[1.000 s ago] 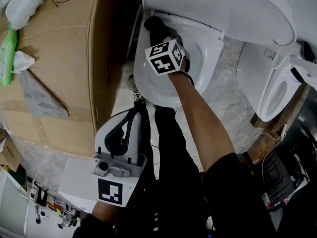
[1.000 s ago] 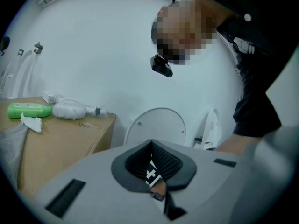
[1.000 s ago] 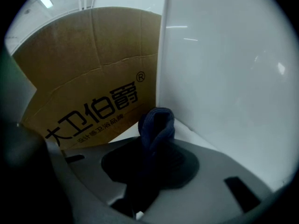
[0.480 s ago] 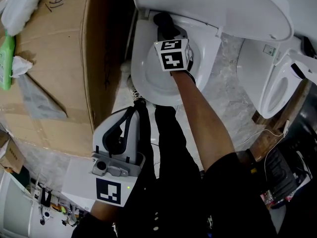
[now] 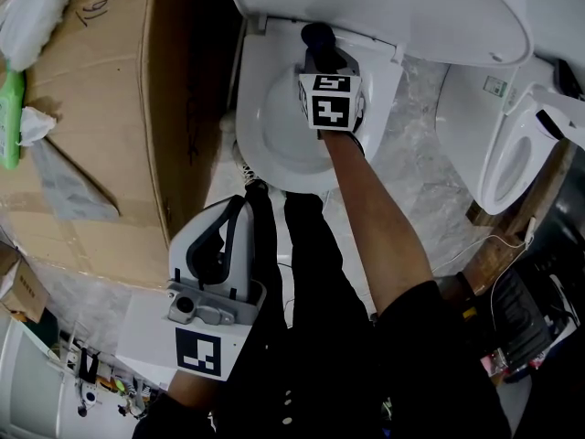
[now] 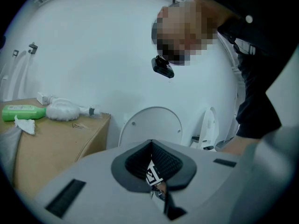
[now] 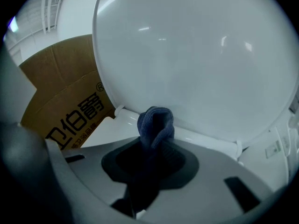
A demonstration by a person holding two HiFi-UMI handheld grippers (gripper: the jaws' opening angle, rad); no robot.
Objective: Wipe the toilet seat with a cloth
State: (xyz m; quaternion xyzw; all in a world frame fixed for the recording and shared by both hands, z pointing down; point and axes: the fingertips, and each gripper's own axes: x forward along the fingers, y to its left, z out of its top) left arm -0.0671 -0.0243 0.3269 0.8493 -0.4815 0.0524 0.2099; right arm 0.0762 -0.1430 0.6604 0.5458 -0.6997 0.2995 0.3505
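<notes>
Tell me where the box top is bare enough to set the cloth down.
The cardboard box is bare on top in a wide band between the clutter at its left and its edge facing the toilet seat. Crowded along the left: white bag, green bottle, crumpled tissue, clear plastic sheet.

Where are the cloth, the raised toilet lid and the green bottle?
cloth [image 7: 155, 124]: right gripper view, on its bunched blue top fold.
toilet lid [image 7: 201, 64]: right gripper view, middle of its white inner face.
green bottle [image 6: 22, 112]: left gripper view, middle of its body.
</notes>
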